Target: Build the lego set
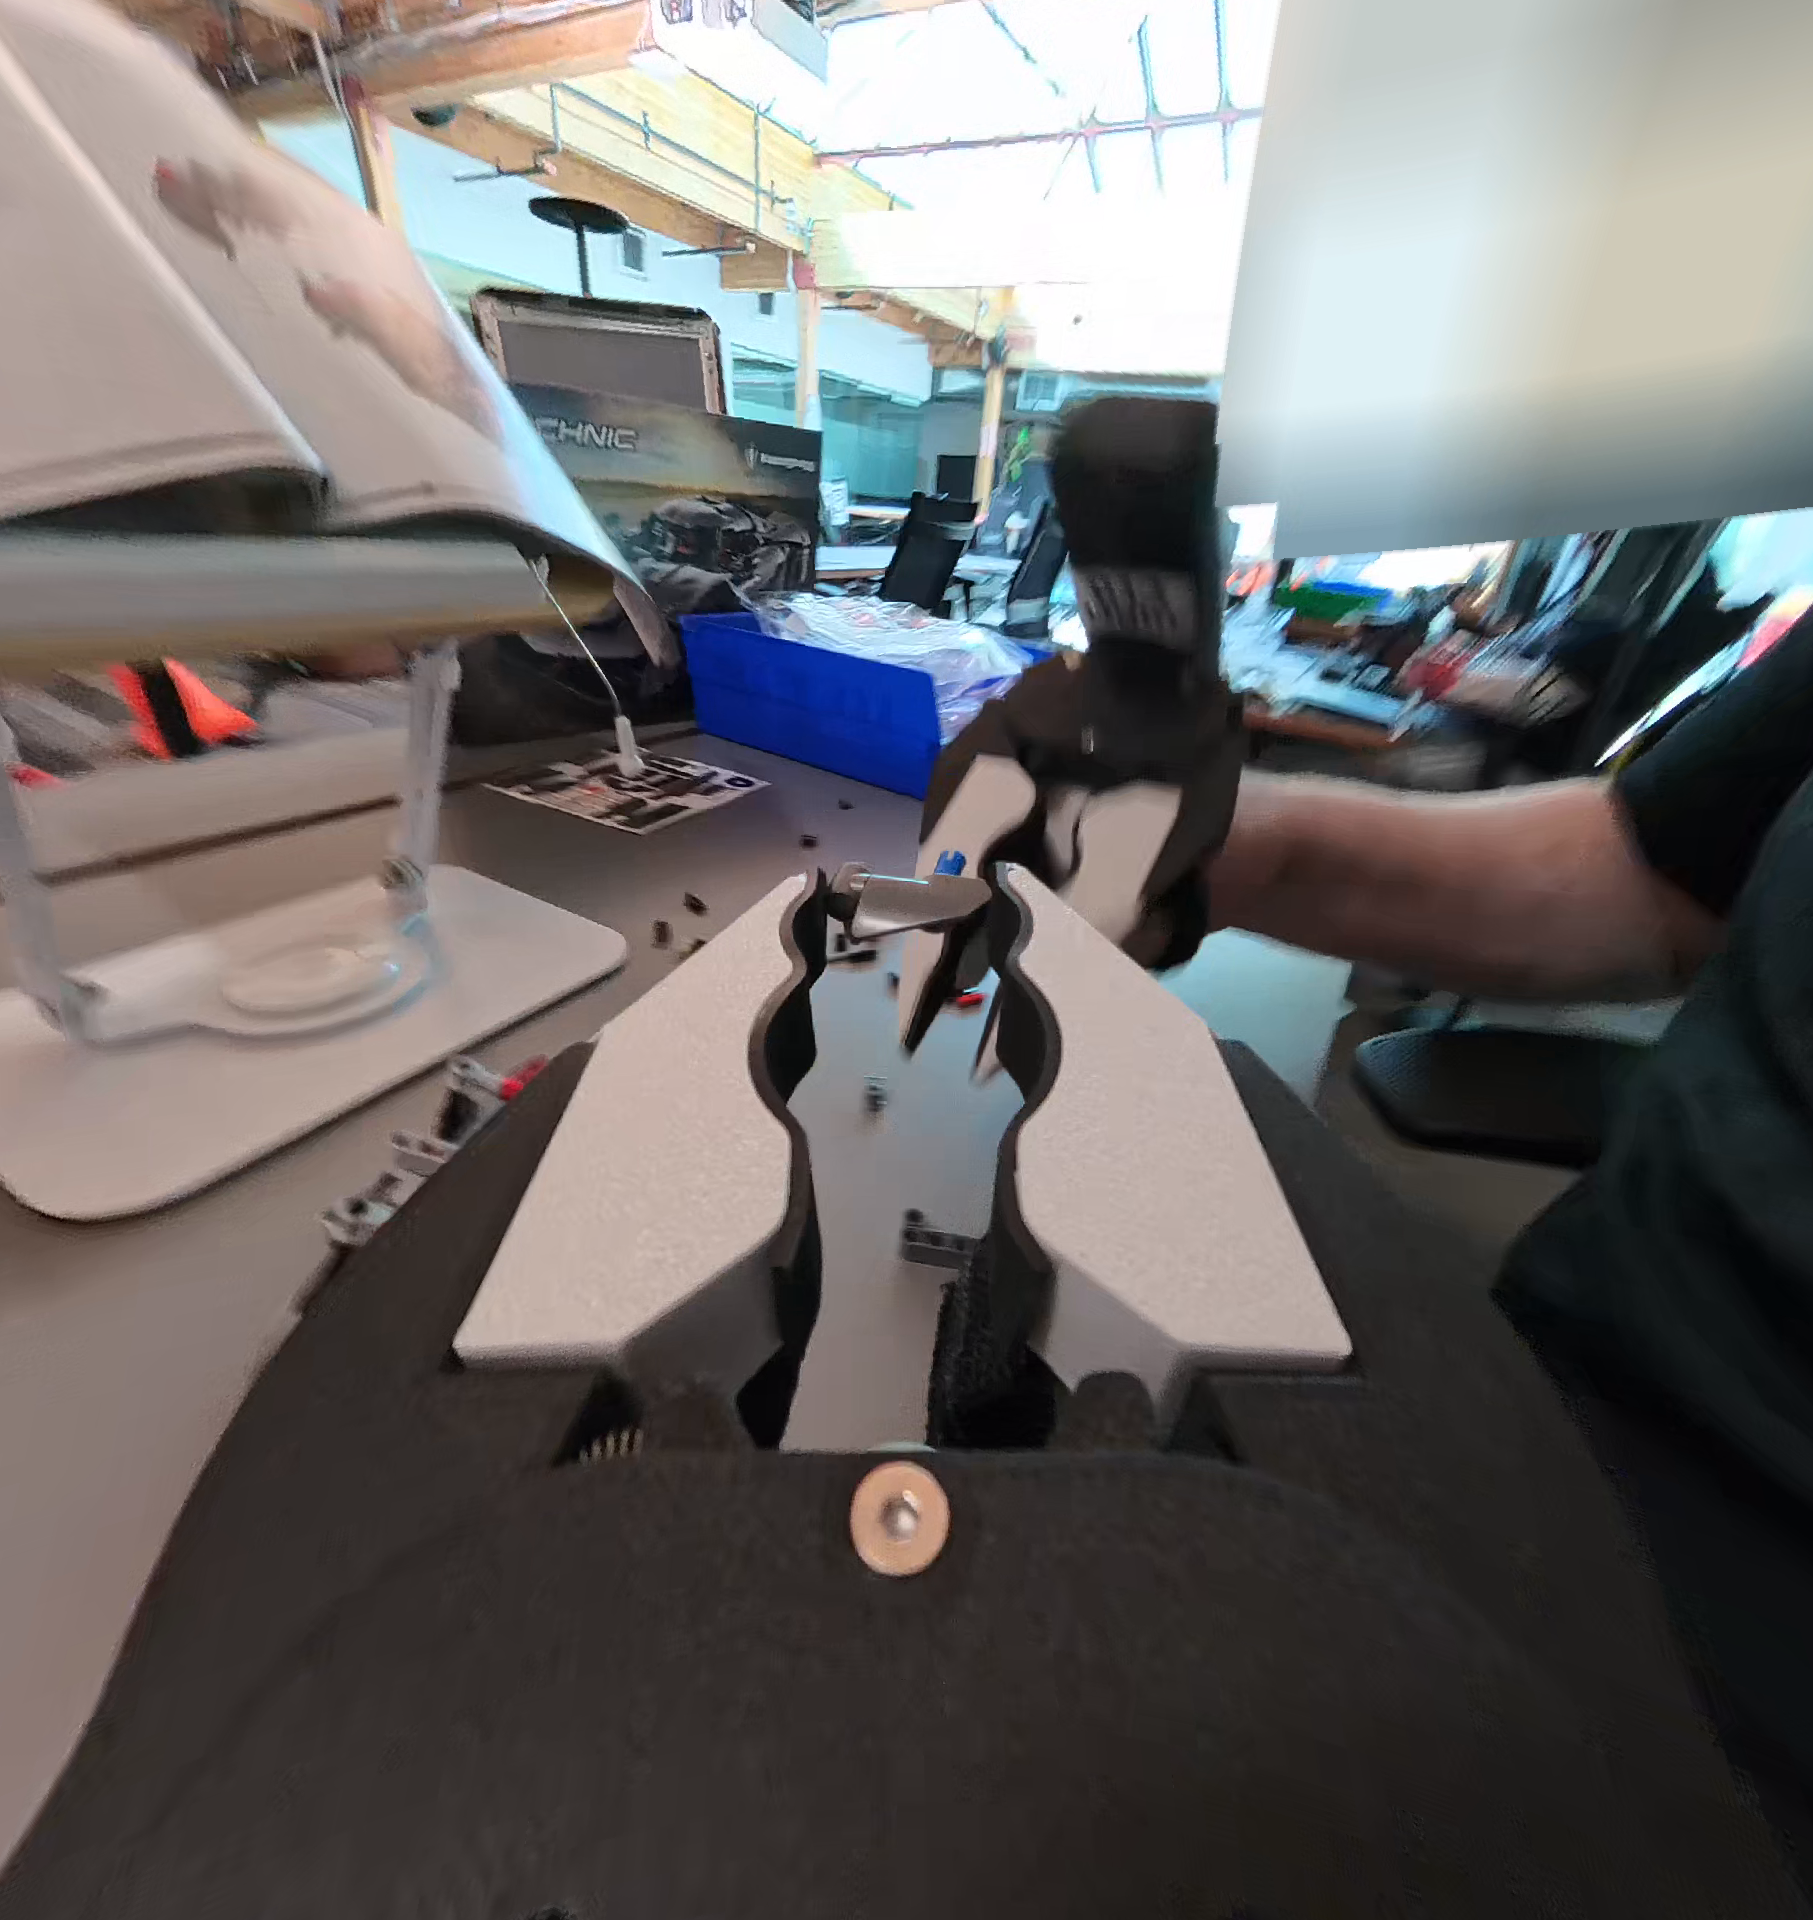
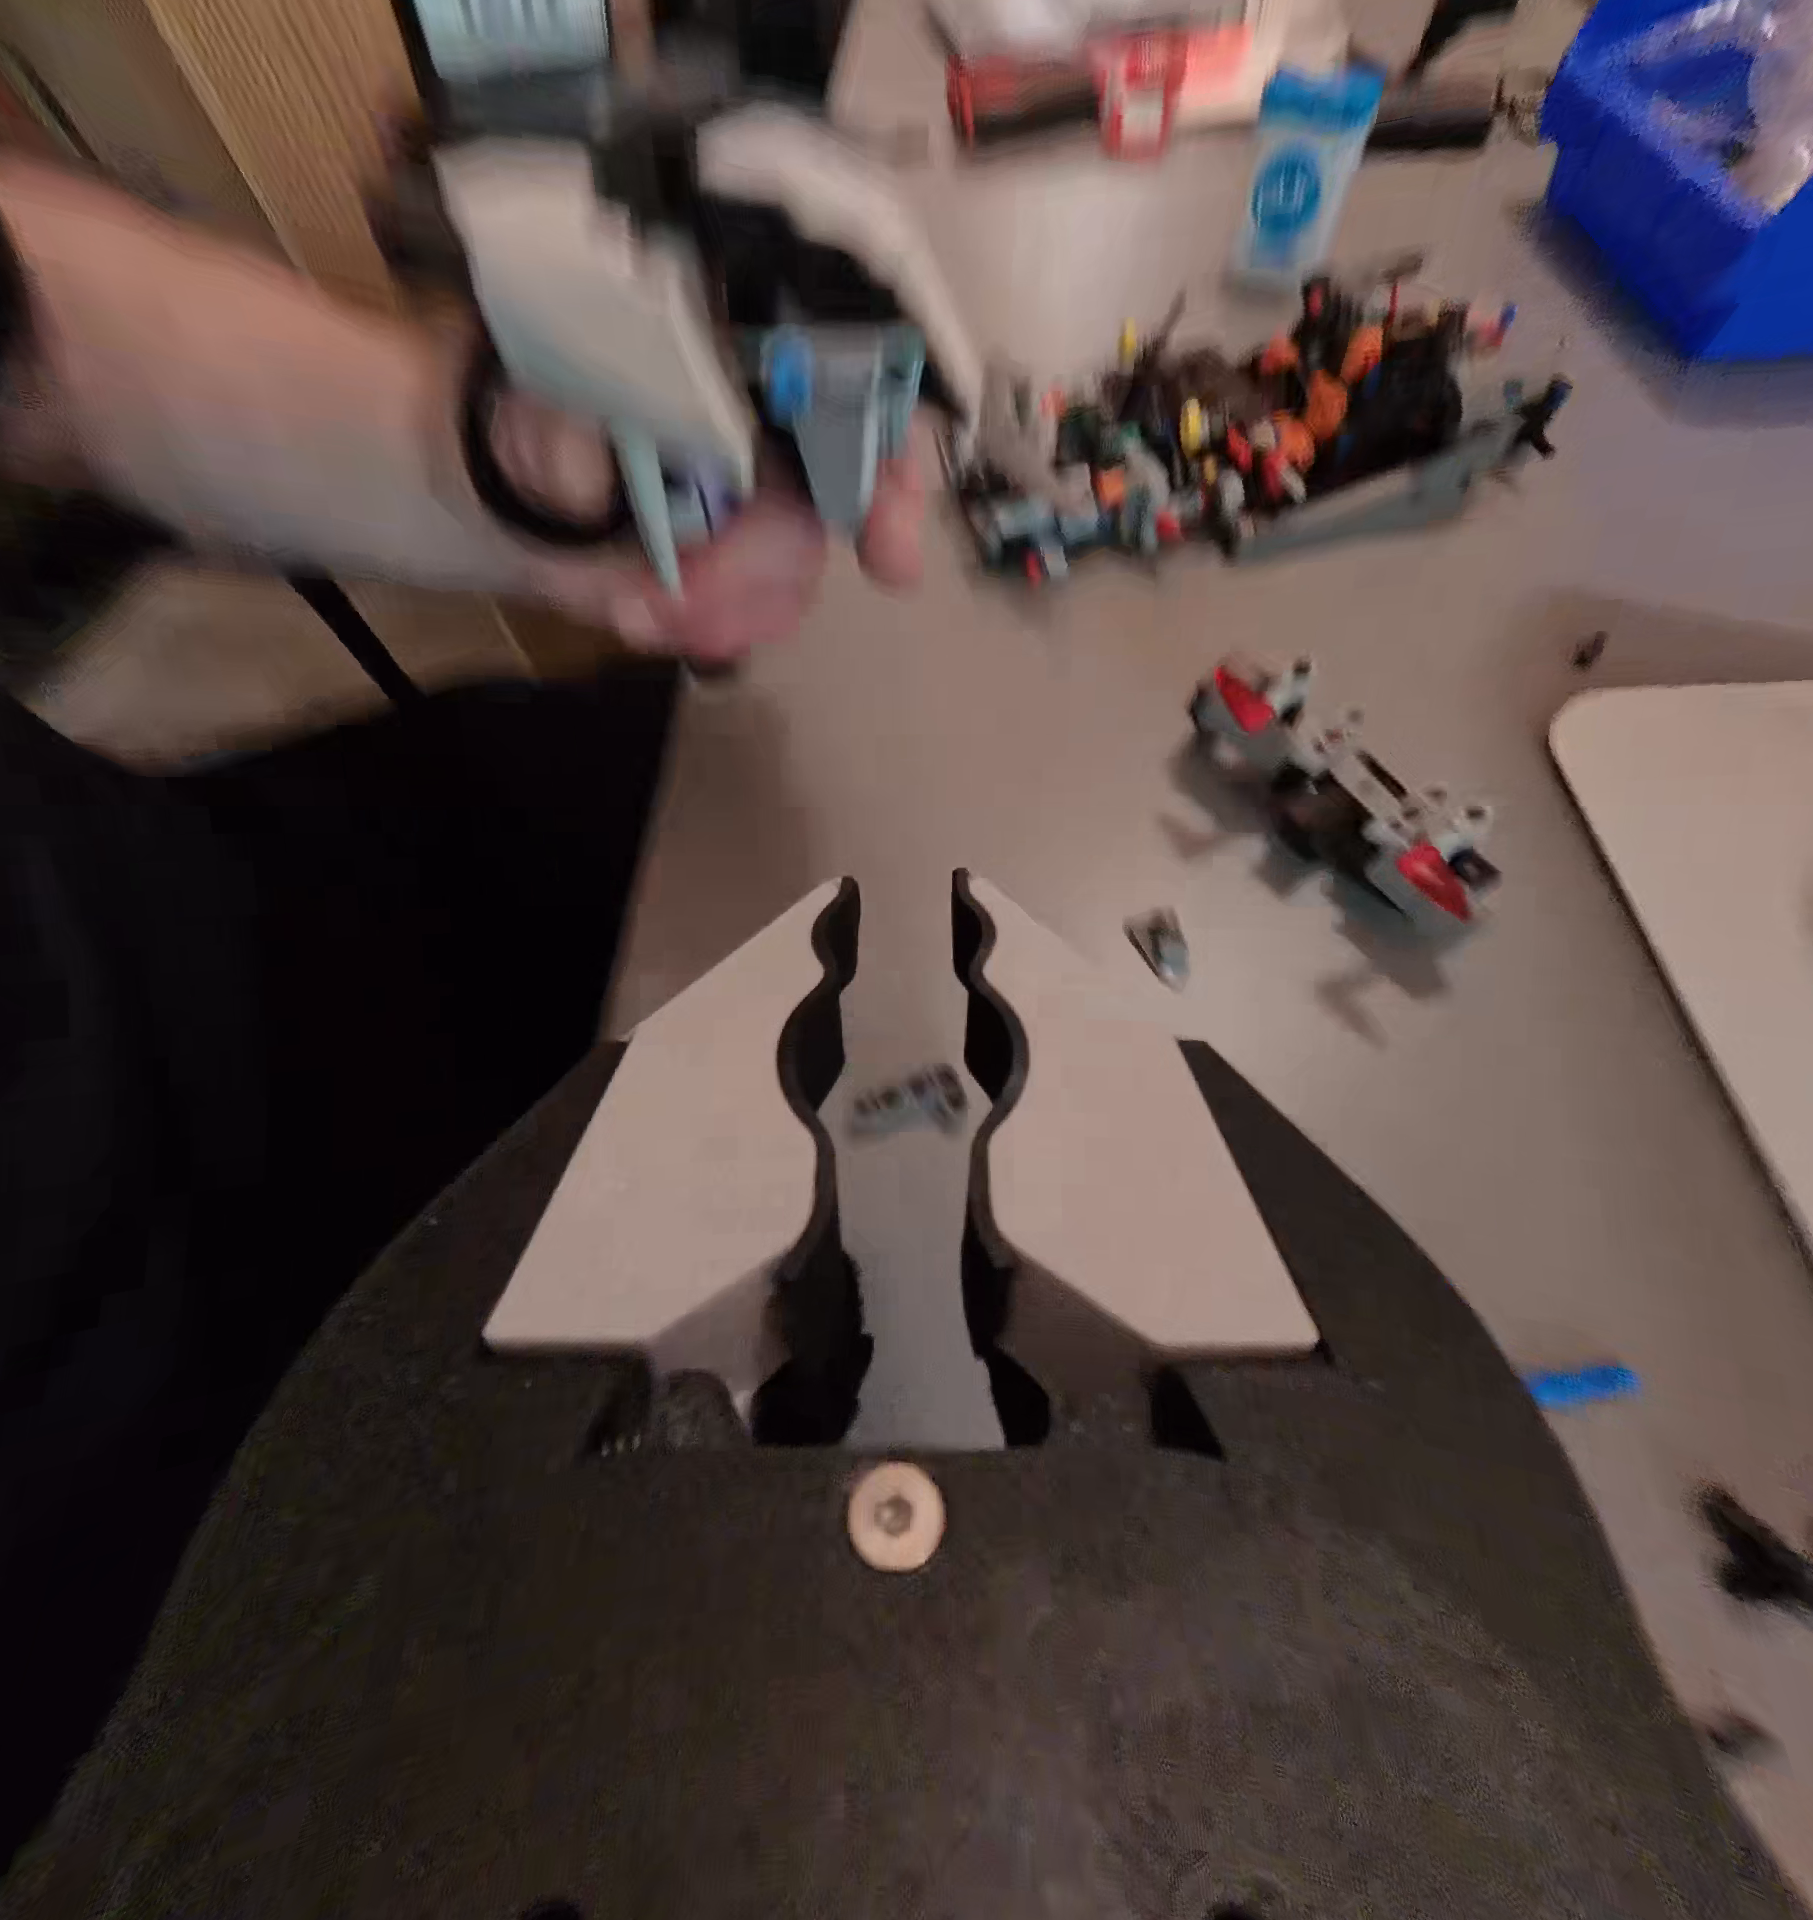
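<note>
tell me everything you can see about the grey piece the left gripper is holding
The grey lego piece is a flat, wedge-shaped plastic part with a blue pin at one end. It is held off the table, pinched at the tips of the left gripper. The right wrist view shows it blurred.

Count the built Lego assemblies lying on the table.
2. A large multicoloured assembly lies at the table's far side; a small grey assembly with red panels lies nearer. The left gripper holds a separate grey piece. Others may be hidden.
</note>
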The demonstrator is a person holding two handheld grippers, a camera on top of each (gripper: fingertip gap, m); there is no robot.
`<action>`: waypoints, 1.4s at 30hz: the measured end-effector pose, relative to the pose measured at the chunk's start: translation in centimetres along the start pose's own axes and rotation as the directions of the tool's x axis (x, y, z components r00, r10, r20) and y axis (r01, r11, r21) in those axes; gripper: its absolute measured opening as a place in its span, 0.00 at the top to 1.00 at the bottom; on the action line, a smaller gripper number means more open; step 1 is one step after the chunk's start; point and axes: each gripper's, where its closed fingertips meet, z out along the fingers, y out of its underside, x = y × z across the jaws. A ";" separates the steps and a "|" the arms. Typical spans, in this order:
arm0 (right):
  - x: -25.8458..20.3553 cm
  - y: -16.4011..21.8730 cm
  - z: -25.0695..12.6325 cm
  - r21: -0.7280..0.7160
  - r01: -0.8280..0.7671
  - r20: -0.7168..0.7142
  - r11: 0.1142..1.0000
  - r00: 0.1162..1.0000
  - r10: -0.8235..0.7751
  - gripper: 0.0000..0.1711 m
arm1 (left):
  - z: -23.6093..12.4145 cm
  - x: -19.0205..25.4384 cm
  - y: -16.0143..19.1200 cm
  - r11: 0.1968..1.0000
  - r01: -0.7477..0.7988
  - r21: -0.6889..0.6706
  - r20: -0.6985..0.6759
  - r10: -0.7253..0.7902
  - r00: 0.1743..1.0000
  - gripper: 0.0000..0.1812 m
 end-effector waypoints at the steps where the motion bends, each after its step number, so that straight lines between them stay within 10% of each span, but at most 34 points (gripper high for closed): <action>1: -0.2 -1.6 -0.4 0.076 -0.086 0.052 0.993 0.995 0.082 0.91 | 0.1 0.2 -0.2 0.999 -0.049 -0.007 0.009 0.049 0.999 0.84; 10: -1.9 -7.7 -1.9 0.241 -0.523 0.441 0.817 0.809 0.388 0.85 | 1.5 0.9 -0.7 0.852 -0.506 -0.133 0.108 0.520 0.847 0.84; 21: -1.8 -7.3 -1.0 0.229 -0.510 0.409 0.829 0.823 0.394 0.98 | 2.0 0.6 -0.1 0.728 -0.653 -0.208 0.156 0.684 0.713 0.84; 30: -1.6 -7.7 -1.9 0.267 -0.307 0.290 0.913 0.929 0.228 0.98 | 0.3 0.6 -2.2 0.988 -0.150 -0.031 0.052 0.151 0.987 0.91; 42: -2.4 -8.2 -2.6 0.292 -0.332 0.363 0.897 0.906 0.218 0.98 | 0.7 2.2 -1.9 0.990 0.132 -0.043 -0.159 -0.137 0.978 1.00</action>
